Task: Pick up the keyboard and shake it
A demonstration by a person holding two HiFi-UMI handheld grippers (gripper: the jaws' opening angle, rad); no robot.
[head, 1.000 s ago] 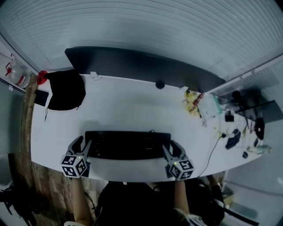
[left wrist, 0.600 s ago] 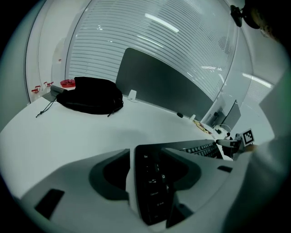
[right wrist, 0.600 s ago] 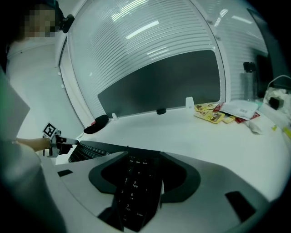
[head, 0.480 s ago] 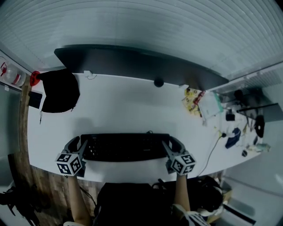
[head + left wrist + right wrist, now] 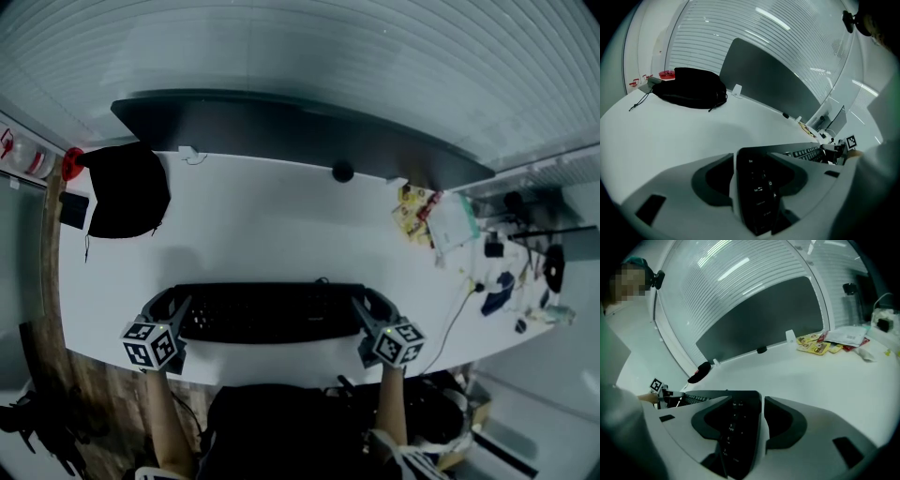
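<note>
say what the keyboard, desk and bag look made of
Keyboard: likely matte black plastic, hard edges, printed keys.
Desk: smooth white laminate or painted board, faint sheen; unsure which.
Bag: black fabric, soft slumped folds, loose cord.

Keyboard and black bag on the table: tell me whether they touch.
Apart. The head view shows the keyboard near the front edge of the table and the black bag at its far left corner, with bare white tabletop between them.

The keyboard [image 5: 267, 312] lies along the table's [image 5: 281, 225] near edge, a bag [image 5: 129, 189] sits on its far left corner, packets [image 5: 413, 210] and papers [image 5: 457, 221] lie at its far right, and a panel [image 5: 281, 127] stands behind it.
</note>
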